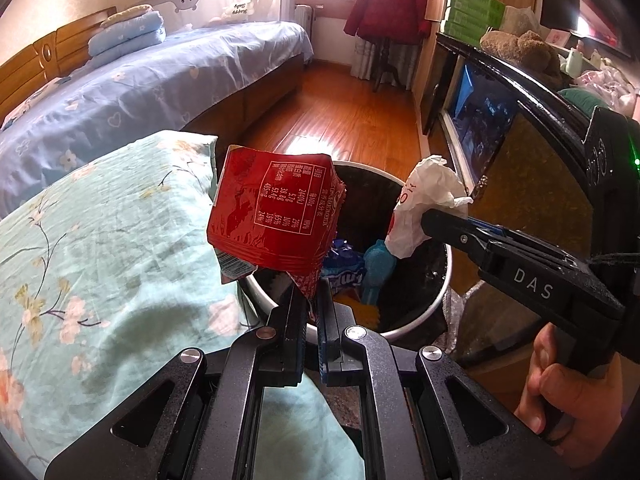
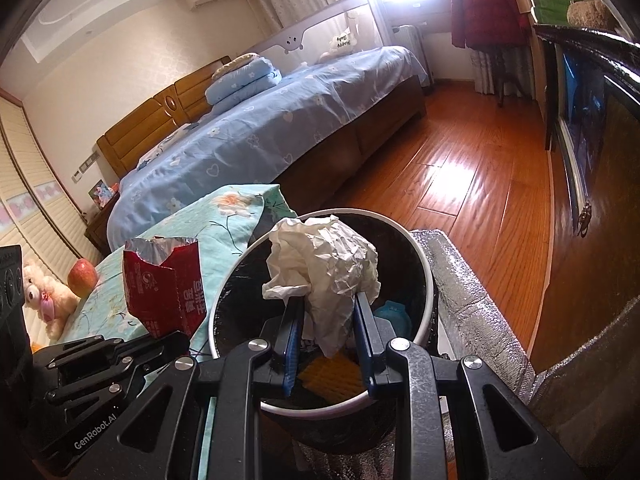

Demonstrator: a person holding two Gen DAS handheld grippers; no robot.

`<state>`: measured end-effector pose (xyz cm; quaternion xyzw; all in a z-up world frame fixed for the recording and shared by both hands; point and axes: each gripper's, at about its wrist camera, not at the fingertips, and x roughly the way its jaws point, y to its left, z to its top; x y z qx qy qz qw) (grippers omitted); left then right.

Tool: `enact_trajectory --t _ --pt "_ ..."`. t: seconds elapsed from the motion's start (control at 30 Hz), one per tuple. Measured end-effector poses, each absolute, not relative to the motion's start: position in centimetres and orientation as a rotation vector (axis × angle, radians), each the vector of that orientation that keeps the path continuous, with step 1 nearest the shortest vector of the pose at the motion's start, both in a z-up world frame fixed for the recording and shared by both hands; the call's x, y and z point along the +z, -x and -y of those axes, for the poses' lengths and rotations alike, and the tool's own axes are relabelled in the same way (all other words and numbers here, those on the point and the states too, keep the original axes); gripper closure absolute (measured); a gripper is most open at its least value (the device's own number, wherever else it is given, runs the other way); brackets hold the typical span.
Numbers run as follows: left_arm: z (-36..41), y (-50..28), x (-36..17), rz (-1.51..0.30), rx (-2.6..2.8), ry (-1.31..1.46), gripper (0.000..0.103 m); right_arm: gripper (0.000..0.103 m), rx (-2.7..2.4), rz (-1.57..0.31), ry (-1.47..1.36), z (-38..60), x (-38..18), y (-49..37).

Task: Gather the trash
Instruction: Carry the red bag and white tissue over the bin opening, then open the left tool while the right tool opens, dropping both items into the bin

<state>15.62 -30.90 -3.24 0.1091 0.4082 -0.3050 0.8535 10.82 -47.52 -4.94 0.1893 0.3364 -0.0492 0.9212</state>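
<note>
While both pieces of trash hang over the bin (image 2: 420, 264), the drop looks to be the step in hand. The left tongs (image 1: 310, 300) pinch a red snack wrapper (image 1: 276, 216) above the near rim; the right tongs (image 2: 326, 320) clamp a crumpled white paper (image 2: 324, 264) over the middle. Next, I'd judge, both need only open.

The wrapper (image 1: 276, 216) is red with white print; the crumpled paper (image 2: 324, 264) is white. Left of the grippers, the cloth (image 1: 100, 240) is teal with flowers.
</note>
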Motion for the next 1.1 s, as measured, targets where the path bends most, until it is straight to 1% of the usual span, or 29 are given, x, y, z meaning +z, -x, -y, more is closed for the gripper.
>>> enact_trajectory --t 0.67,0.93,1.1 --pt "32.5 -16.1 -3.6 -0.869 -0.645 -0.24 0.099 0.078 -0.109 -0.712 -0.391 48.5 -5.3 -12.1" --pt "32.8 -16.7 -3.8 -0.88 -0.656 -0.232 0.099 0.077 -0.116 -0.72 -0.395 48.7 -5.3 -12.6" --pt "32.9 -16.9 -3.8 -0.884 -0.669 -0.227 0.098 0.074 -0.118 -0.726 -0.398 48.9 -5.3 -12.9"
